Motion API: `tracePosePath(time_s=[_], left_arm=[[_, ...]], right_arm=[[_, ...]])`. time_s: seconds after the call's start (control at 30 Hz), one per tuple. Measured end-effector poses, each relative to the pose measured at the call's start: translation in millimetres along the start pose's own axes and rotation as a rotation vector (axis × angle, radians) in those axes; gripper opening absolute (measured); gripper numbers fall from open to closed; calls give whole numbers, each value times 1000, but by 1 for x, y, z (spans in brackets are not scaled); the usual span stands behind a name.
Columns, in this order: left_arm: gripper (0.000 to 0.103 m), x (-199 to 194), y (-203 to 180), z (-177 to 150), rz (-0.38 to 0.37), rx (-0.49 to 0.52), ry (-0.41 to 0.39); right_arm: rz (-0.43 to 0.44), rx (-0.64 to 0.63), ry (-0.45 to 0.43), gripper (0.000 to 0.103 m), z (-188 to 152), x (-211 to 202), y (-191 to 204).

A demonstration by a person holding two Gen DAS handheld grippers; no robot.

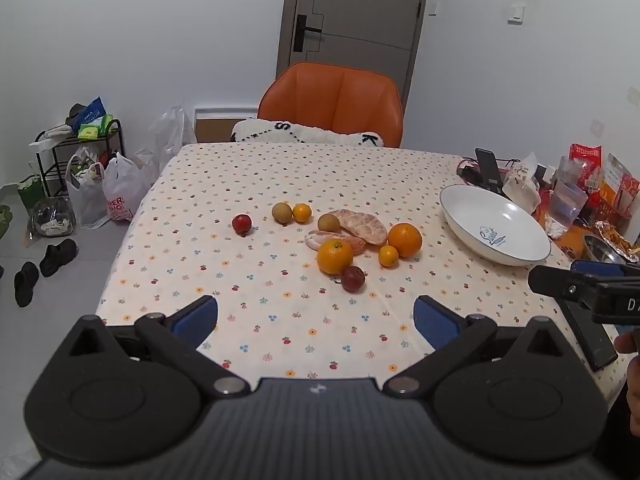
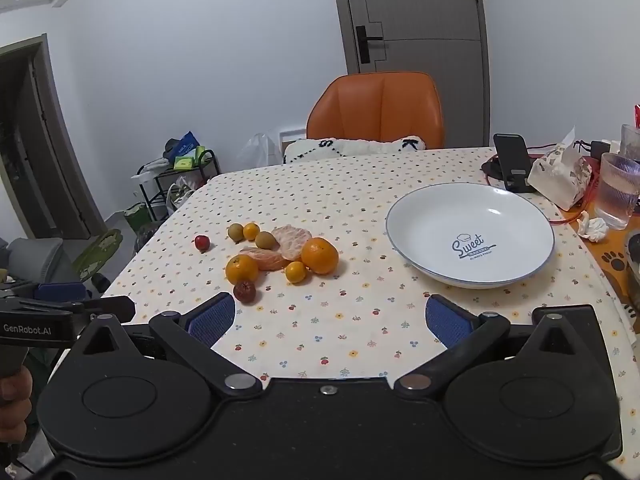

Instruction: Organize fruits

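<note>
A flower-print tablecloth (image 2: 320, 320) covers the table. Nearest, the left gripper (image 1: 316, 316) and right gripper (image 2: 330, 316) both gape wide, empty. Beyond lie the loose fruits (image 2: 276, 254), with the white plate (image 2: 404, 216) empty to their right. Best start with the near dark-red fruit (image 2: 244, 291), closing gently.

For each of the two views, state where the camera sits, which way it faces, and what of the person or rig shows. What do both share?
Left wrist: on the open left gripper, facing the fruits; right gripper at right edge.
Right wrist: on the open right gripper, facing the plate; a hand at left.
Shared: fruits, plate, orange chair.
</note>
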State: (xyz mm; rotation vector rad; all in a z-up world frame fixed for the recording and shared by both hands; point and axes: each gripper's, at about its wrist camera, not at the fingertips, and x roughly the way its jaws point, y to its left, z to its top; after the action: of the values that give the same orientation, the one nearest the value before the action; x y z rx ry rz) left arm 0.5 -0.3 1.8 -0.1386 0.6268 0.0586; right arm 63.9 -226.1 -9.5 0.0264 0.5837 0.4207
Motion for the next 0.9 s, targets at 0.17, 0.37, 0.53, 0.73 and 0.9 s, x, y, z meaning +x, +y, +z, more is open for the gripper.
tracePosePath(time_s=[0.17,0.37,0.53,0.73,0.9], left_arm=[[103,1,-1,-1,4,2,-1],[103,-2,-2,0,3,3,-3],[103,-3,-2,0,2,3,-2],[103,-5,0,0,3,10,-3],[103,-5,0,0,3,11,-2]], right_arm=[[-8,-15,-5,103,-8,-11,10],[-9,-16,-6,103,-7,-12,10],[-9,-18,-6,103,-7,-12,10],[-5,-23,-7,103,-7,-12,11],[-5,-24,-8,103,-6,-12,11]])
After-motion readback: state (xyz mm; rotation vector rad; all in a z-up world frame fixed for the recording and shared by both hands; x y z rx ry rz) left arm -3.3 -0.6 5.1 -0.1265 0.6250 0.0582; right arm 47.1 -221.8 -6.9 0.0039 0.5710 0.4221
